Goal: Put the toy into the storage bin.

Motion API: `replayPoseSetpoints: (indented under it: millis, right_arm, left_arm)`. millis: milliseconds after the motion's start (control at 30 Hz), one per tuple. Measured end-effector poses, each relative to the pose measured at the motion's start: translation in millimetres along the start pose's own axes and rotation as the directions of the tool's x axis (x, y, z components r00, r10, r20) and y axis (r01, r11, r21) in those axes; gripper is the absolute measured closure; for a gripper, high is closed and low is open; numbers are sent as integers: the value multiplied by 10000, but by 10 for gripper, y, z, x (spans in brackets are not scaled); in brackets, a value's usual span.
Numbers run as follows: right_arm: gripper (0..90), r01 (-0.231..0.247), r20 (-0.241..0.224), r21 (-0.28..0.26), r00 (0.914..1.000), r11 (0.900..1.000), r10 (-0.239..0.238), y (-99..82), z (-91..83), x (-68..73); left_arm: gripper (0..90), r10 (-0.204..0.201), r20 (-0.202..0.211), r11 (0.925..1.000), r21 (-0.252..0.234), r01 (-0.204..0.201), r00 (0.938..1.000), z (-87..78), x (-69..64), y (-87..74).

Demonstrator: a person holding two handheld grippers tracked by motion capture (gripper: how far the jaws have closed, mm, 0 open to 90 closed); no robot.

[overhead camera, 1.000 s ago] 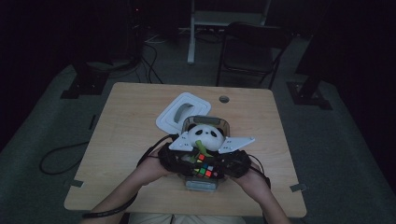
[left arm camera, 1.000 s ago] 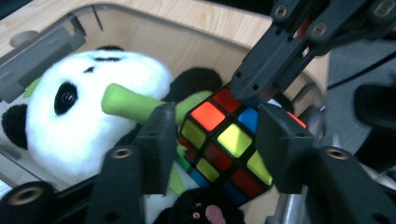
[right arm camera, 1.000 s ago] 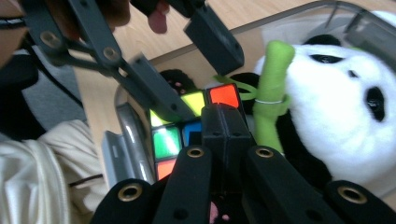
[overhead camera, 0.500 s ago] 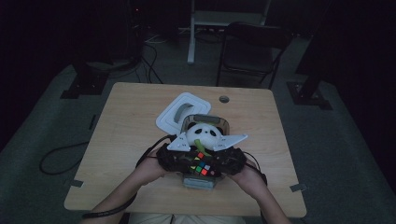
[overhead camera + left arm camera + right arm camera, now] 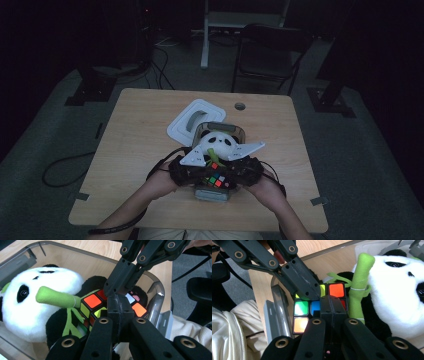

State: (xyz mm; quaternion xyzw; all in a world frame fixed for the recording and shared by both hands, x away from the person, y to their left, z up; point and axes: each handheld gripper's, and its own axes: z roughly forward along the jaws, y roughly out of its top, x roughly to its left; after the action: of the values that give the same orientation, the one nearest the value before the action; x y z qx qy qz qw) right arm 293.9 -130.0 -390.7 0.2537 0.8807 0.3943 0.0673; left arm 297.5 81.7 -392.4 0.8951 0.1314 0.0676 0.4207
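Hand-held grippers (image 5: 216,175) meet closed over puzzle cube (image 5: 312,307) beside panda (image 5: 37,312).

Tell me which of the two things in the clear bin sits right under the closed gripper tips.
The puzzle cube, the one with coloured square stickers. Both the left gripper and right gripper, jaws shut, press on it; the plush panda lies beside it, not under them.
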Motion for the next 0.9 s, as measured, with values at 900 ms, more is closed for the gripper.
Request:
replayPoseSetpoints:
  millis: [900]
  right_arm:
    - [900, 78, 272, 813, 9996, 9967, -101, -6, 181, -112]
  left_arm:
    - [900, -596, 530, 9980, 242, 584, 9968, 180, 168, -78]
